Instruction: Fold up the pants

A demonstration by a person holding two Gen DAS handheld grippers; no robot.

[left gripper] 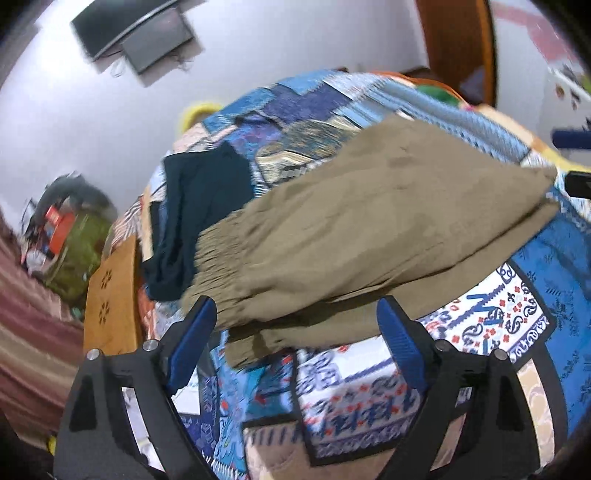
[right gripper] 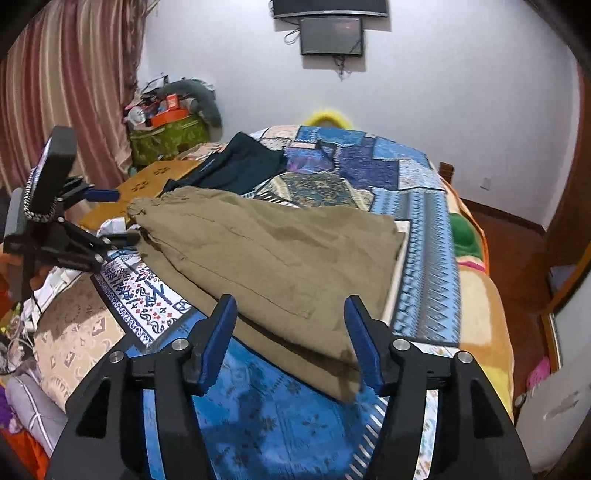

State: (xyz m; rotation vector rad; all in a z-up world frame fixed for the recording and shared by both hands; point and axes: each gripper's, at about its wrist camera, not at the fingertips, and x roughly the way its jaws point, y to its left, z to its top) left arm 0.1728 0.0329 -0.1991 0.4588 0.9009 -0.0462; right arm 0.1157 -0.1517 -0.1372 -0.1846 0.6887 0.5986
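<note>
Pants (left gripper: 369, 221), olive and folded, lie flat on my patchwork bedspread (left gripper: 498, 321). Left gripper (left gripper: 297, 317) and right gripper (right gripper: 291, 314) both stand wide apart over their edges, holding nothing.

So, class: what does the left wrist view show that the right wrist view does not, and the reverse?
Only the left wrist view: the open left tongs close up, at the elastic waistband. Only the right wrist view: the open right tongs, the striped curtain, the floor. Both: khaki pants lying folded on the patchwork bedspread, a dark garment beyond them, wall screens.
</note>
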